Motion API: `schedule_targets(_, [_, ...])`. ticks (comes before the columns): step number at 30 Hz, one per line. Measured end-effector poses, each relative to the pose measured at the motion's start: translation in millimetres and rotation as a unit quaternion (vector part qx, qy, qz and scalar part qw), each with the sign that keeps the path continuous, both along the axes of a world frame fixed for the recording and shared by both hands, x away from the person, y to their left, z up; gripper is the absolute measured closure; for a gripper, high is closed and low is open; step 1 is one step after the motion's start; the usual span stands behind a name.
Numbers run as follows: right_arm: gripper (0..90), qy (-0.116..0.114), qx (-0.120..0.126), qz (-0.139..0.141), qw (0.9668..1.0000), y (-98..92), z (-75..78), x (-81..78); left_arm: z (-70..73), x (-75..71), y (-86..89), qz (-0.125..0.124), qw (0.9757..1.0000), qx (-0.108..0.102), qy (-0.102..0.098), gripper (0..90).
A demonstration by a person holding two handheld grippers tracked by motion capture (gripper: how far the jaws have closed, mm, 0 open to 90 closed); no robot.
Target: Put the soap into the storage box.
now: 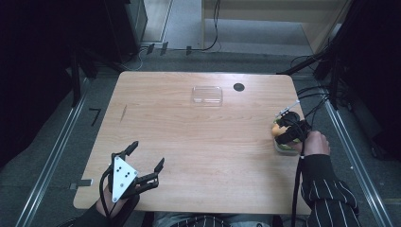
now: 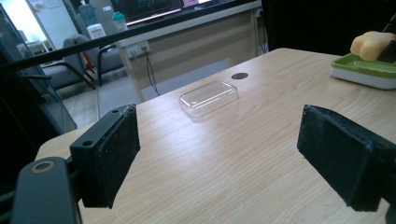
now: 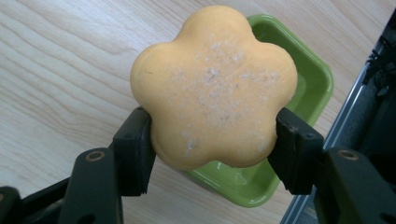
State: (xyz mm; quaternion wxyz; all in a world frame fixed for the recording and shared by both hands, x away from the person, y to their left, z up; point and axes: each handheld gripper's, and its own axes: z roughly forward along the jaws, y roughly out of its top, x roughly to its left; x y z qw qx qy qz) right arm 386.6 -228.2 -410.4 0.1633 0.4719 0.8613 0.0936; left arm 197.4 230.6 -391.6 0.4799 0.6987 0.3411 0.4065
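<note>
An orange flower-shaped soap (image 3: 215,88) sits between the jaws of my right gripper (image 3: 215,144), which is shut on it just above a green dish (image 3: 299,88). From the high view, that right gripper (image 1: 286,130) is at the table's right edge over the green dish (image 1: 283,147). My left gripper (image 1: 144,161) rests near the front left corner, jaws wide open and empty. Its own view shows the open pads (image 2: 112,154), the clear plastic lid (image 2: 208,97) farther off, and the soap (image 2: 370,44) over the dish (image 2: 362,70) at upper right.
A clear plastic lid (image 1: 207,95) lies at the back middle of the wooden table (image 1: 198,142), beside a dark round hole (image 1: 239,87). Cables (image 1: 312,94) trail off the right edge. Floor rails run along both sides.
</note>
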Motion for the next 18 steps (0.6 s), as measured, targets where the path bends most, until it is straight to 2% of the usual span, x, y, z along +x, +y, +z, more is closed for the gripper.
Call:
schedule_targets(13, [40.0, 0.009, -0.004, -0.031, 0.9995, -21.0, -9.9, 9.5, -0.1, 0.0, -0.6, 0.0, 1.0, 0.001, 0.001, 13.5])
schedule_targets(18, [40.0, 0.017, -0.008, -0.033, 0.9993, -24.9, -15.5, 13.8, -0.2, 0.4, -0.9, -0.001, 1.0, 0.002, 0.0, 13.5])
